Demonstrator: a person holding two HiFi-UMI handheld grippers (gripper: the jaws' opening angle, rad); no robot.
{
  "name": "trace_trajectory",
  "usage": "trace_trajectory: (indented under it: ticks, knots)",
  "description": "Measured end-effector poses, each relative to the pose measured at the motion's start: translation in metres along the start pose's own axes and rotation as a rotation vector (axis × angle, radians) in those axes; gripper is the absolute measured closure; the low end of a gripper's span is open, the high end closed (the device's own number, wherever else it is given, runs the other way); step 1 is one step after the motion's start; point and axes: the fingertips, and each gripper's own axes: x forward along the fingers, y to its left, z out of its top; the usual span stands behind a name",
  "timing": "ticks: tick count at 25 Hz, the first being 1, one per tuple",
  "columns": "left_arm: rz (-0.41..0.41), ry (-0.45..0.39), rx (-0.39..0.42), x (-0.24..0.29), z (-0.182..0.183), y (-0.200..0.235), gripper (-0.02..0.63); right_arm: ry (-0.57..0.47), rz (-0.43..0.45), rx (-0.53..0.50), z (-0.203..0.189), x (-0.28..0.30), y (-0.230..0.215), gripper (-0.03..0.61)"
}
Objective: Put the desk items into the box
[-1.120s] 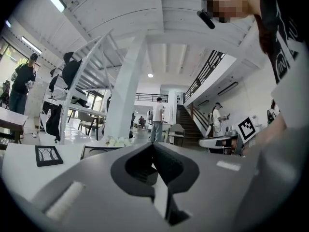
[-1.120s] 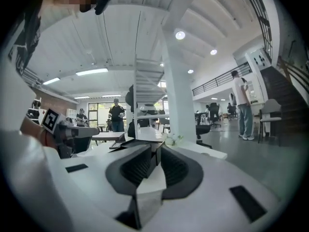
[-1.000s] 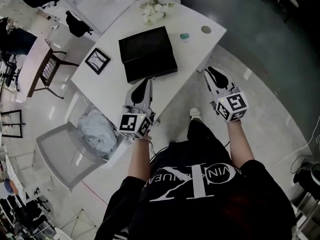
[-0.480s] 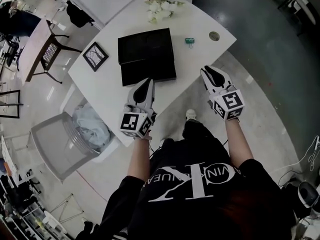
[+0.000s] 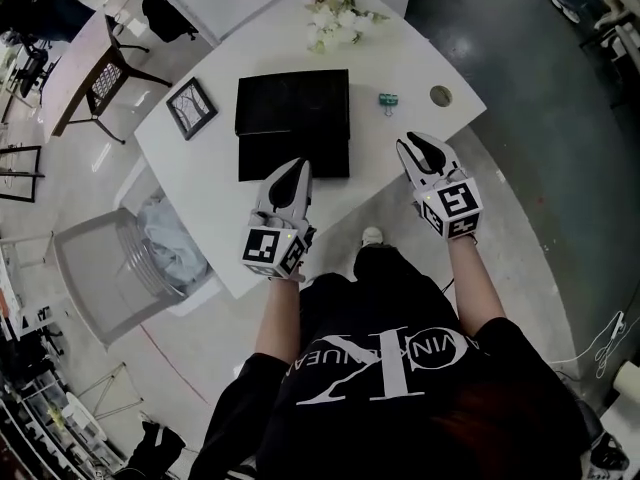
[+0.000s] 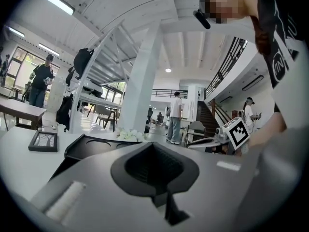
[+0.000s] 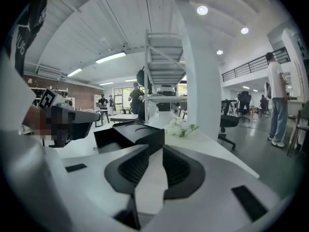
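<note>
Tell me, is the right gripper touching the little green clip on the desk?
Apart. The head view shows a strip of bare white desk between the right gripper and the green clip.

Open hall in white and grey.
A white table [image 5: 200, 193] stands where glossy pale floor [image 5: 60, 203] meets dark grey floor [image 5: 560, 88], with a grey chair [image 5: 95, 283] just beside it. A white pillar [image 6: 140, 81] rises to a ribbed ceiling with round lights [image 7: 202, 9]. Stairs [image 6: 212, 117] and a railed gallery [image 7: 241, 71] lie beyond.
</note>
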Motion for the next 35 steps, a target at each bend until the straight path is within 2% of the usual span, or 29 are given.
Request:
trace_trajectory:
  ticks: [6, 16, 18, 25, 35]
  knots:
    - [0.044, 0.006, -0.003, 0.015, -0.003, 0.004, 0.603, 0.048, 0.034, -0.042, -0.007, 0.029, -0.019, 0.529]
    - [0.126, -0.001, -0.006, 0.026, -0.003, 0.018, 0.603, 0.196, 0.050, -0.204, -0.028, 0.077, -0.047, 0.529]
    - [0.142, -0.001, -0.007, 0.027, -0.005, 0.021, 0.604, 0.230, 0.055, -0.263, -0.034, 0.084, -0.050, 0.529]
    - [0.189, -0.004, -0.025, 0.024, -0.009, 0.031, 0.603, 0.351, 0.059, -0.581, -0.052, 0.100, -0.050, 0.529]
    - [0.207, 0.006, -0.051, 0.023, -0.016, 0.030, 0.604, 0.379, 0.046, -0.852, -0.057, 0.111, -0.047, 0.529]
